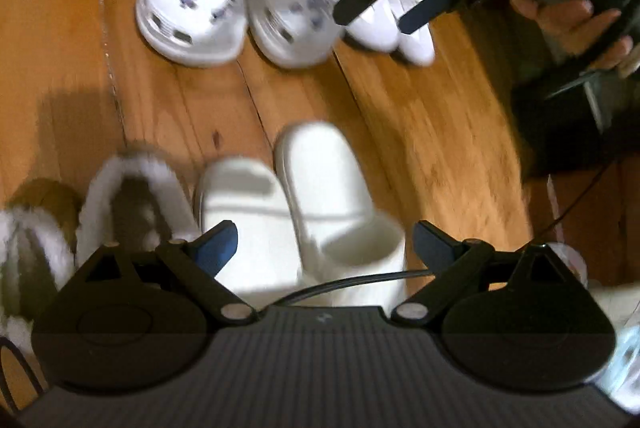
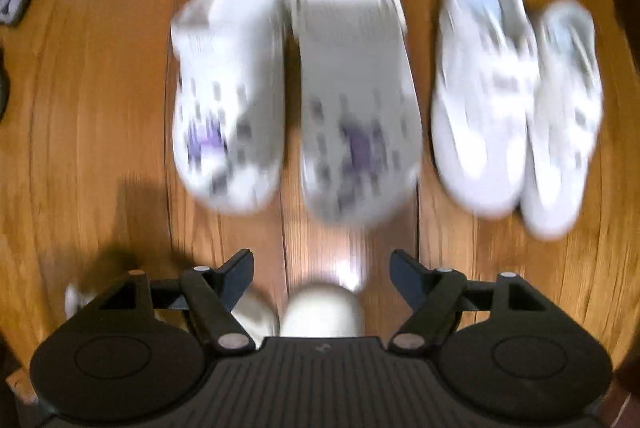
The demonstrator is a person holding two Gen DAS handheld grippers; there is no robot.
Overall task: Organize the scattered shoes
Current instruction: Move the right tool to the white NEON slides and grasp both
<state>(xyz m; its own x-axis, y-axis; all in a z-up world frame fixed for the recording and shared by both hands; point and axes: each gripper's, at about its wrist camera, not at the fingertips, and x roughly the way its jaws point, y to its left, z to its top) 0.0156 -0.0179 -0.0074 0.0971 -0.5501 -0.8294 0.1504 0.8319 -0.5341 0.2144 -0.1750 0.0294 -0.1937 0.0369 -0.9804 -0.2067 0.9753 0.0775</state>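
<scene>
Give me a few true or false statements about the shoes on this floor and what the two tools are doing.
1. The left tool is open with nothing in it. True.
2. The right tool is clamped on a clog. False: it is open and empty.
3. The two white clogs with purple charms sit side by side. True.
4. The floor is grey carpet. False: it is wooden boards.
5. The white slides lie just ahead of the left tool. True.
</scene>
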